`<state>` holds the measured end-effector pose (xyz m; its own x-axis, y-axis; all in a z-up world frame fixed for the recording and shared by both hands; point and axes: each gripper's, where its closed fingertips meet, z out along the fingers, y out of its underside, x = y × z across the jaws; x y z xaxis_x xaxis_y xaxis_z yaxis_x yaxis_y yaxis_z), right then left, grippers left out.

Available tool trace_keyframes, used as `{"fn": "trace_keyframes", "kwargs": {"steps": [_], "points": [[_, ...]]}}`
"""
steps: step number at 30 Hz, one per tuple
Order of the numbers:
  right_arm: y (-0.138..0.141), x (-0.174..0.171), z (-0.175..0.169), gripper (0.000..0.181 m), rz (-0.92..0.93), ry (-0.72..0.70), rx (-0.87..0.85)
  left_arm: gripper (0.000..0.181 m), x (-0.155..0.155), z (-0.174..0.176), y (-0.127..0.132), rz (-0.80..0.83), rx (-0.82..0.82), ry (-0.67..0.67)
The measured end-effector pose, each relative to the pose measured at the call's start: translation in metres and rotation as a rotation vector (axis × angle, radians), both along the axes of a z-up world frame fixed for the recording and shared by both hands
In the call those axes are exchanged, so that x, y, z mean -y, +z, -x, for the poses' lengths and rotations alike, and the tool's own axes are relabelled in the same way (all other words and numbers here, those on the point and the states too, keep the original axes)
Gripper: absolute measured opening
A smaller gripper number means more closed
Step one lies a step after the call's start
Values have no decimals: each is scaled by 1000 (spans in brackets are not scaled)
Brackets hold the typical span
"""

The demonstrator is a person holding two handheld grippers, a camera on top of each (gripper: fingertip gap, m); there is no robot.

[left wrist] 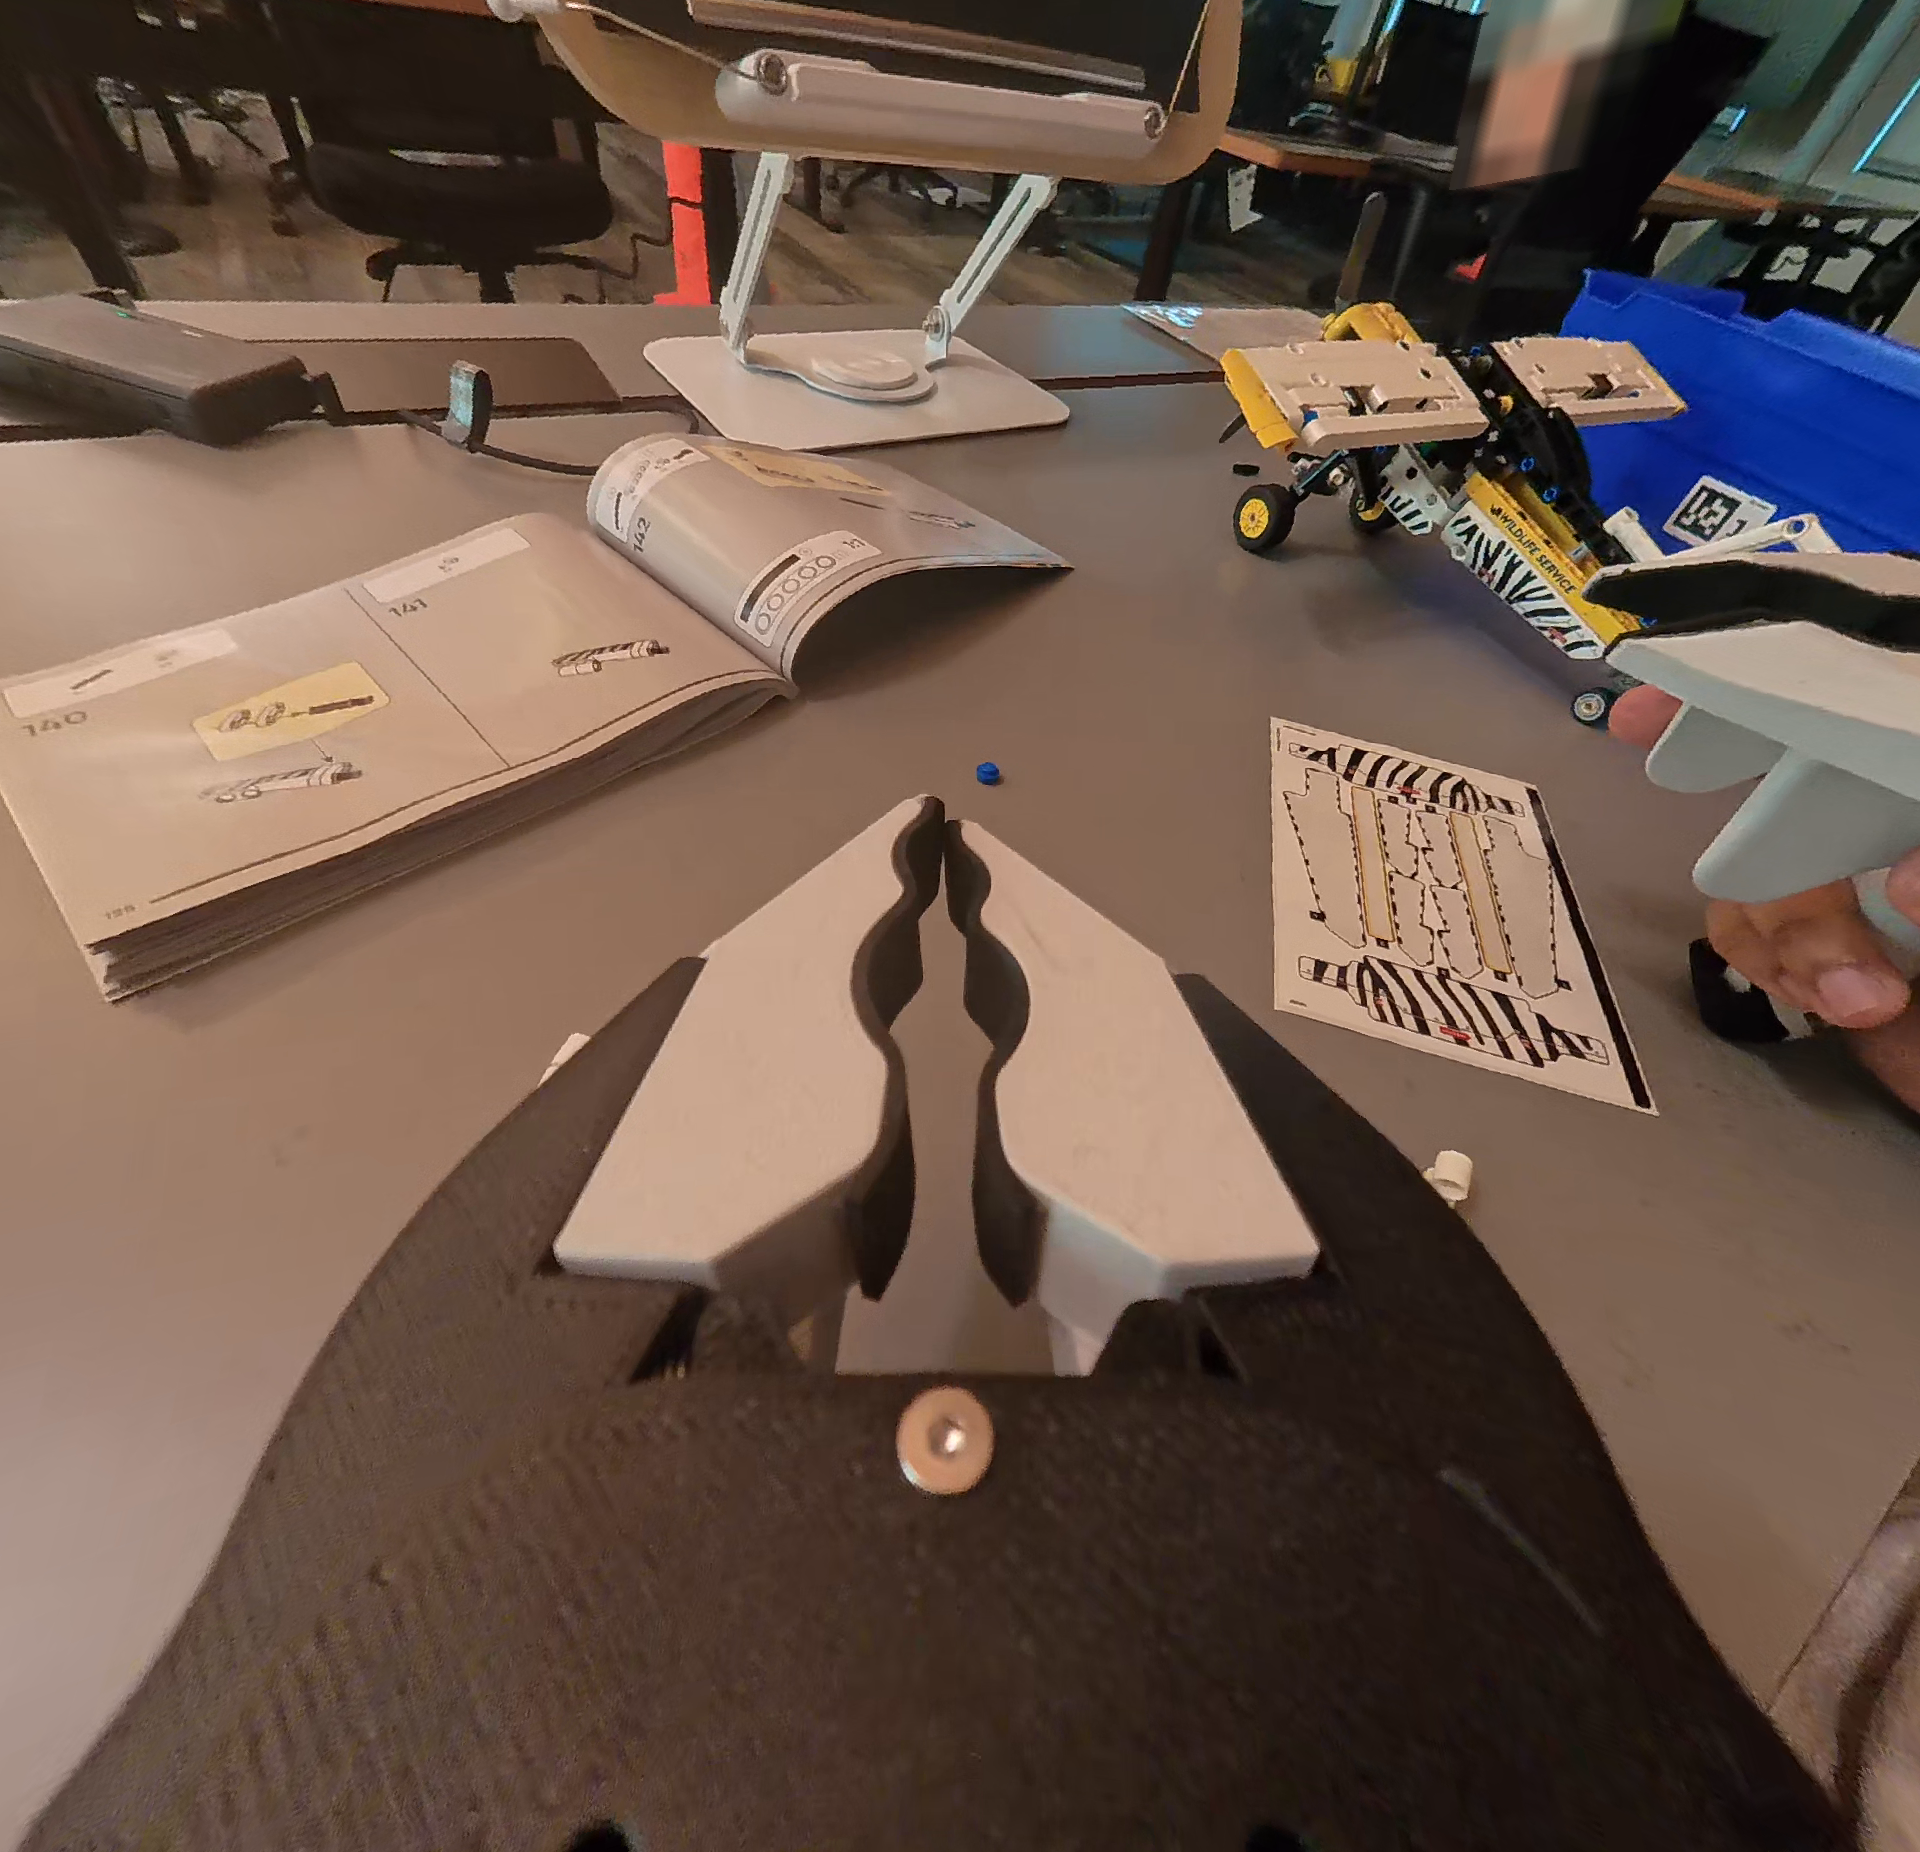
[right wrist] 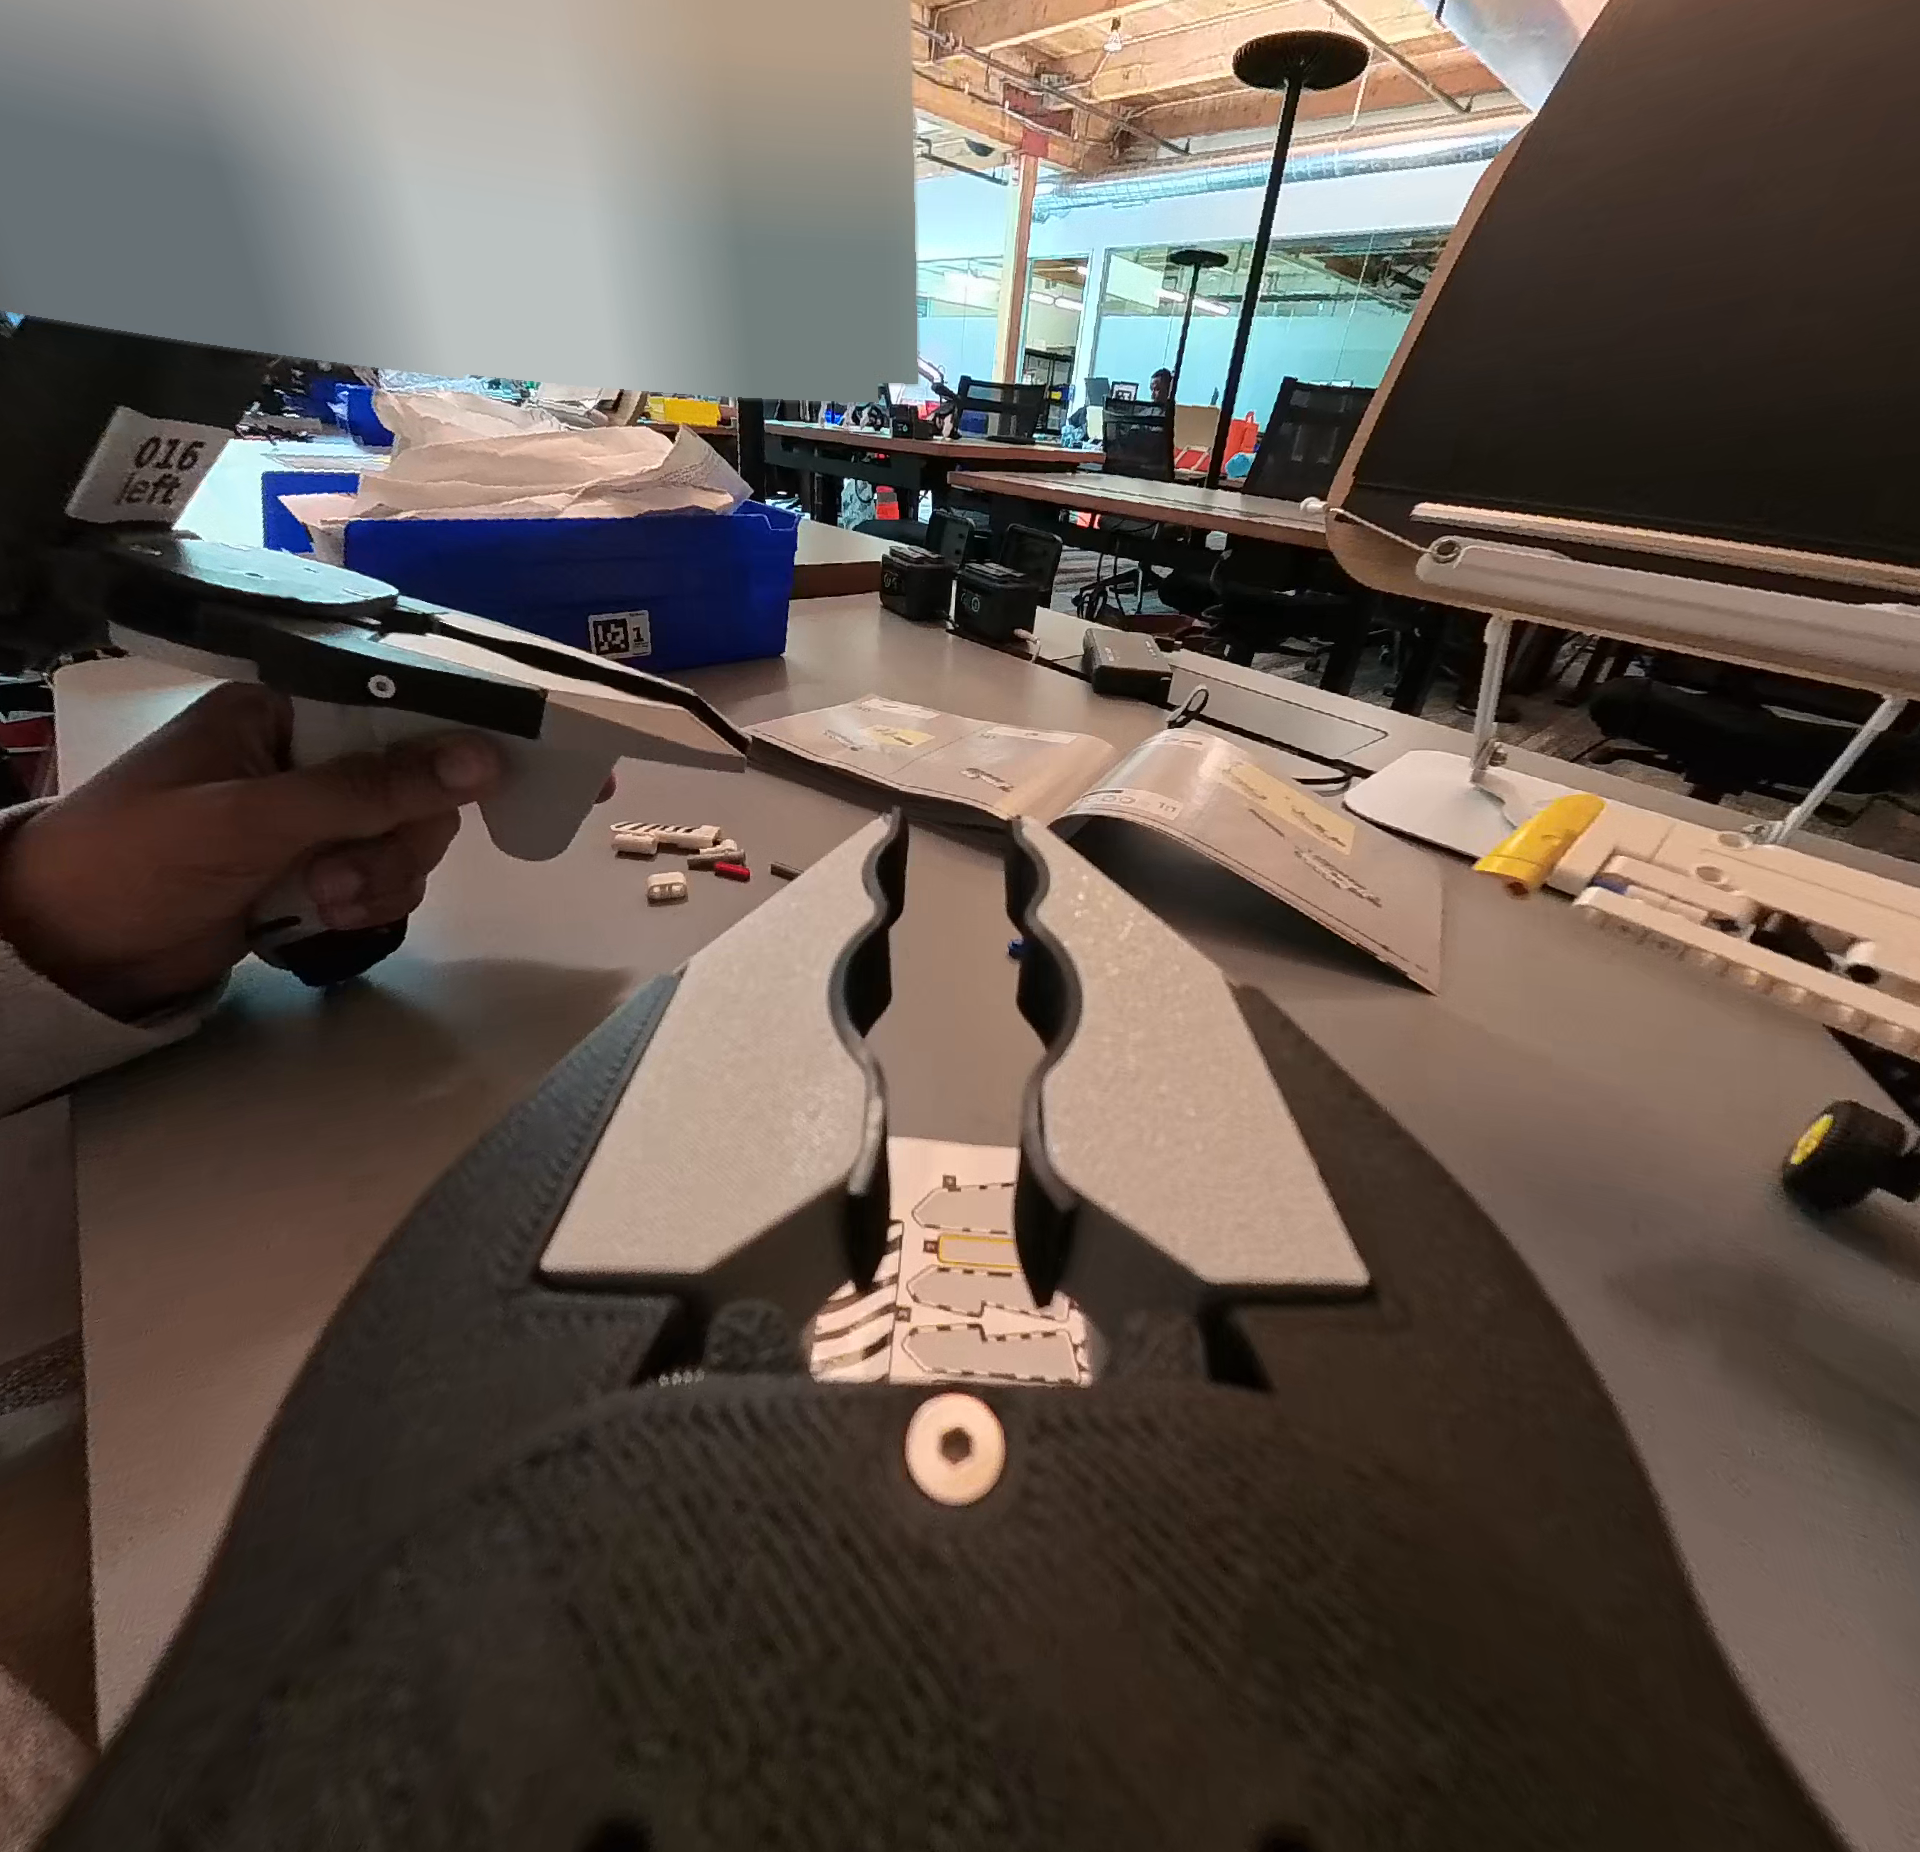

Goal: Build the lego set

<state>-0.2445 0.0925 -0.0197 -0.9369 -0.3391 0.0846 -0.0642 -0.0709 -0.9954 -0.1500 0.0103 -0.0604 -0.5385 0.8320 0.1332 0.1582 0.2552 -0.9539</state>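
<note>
My left gripper (left wrist: 941, 821) is shut and empty, low over the grey table (left wrist: 1132, 659). A small blue stud (left wrist: 988, 774) lies just beyond its tips. The half-built yellow, white and zebra-striped lego plane (left wrist: 1455, 452) stands at the right rear. My right gripper (right wrist: 958, 834) is open and empty, held over the sticker sheet (right wrist: 966, 1272). It also shows in the left wrist view (left wrist: 1605, 607), in front of the plane's body. The plane's wing (right wrist: 1714, 898) and wheel (right wrist: 1839, 1168) are at the right. The left gripper (right wrist: 740, 748) shows at the left, held by a hand.
An open instruction booklet (left wrist: 416, 680) lies at the left. The sticker sheet (left wrist: 1444, 919) lies right of my left gripper, with a small white piece (left wrist: 1449, 1174) near it. Several loose pieces (right wrist: 675, 852) lie under the left gripper. A blue bin (right wrist: 571, 576) and a tablet stand (left wrist: 852, 379) stand behind. Left tips to right tips: about 15 cm. The small blue stud (left wrist: 988, 774) is about 12 cm from my left fingertips. The plane's wing (right wrist: 1714, 898) lies around 20 cm away from my right fingertips. It is also in sight in the left wrist view (left wrist: 1328, 393).
</note>
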Motion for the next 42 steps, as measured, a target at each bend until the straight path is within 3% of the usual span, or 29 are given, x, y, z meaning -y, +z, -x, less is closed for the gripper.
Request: {"fn": "trace_keyframes", "kwargs": {"steps": [6, 17, 21, 23, 25, 28, 32, 35, 39, 42], "points": [[0, 1, 0, 17, -3, 0, 2, 0, -3, 5, -3, 42, 60, -6], [1, -1, 0, 17, 4, 10, 11, 0, -3, 2, -1, -13, 3, -22], [25, -11, 18, 41, 101, -45, 110, 0, 6, -10, 9, 61, -27, 70], [40, -24, 24, 27, 217, -51, 144, 1, 17, -30, 25, 149, -89, 190], [36, -26, 13, 10, 210, 31, 148, 1, 23, -47, 37, 166, -156, 256], [12, -13, 2, 8, 46, 87, 143, 0, 31, -60, 21, 89, -74, 269], [13, -14, 1, 6, 59, 87, 138, 0, 39, -69, -22, -62, 159, 213], [13, -14, 0, 6, 61, 89, 135, 2, 27, -65, -30, -174, 152, 100], [14, -15, 0, 6, 66, 89, 132, 6, 36, -81, -34, -185, 195, 152], [13, -15, -1, 6, 66, 89, 128, 12, 34, -77, -41, -230, 189, 115]]}}
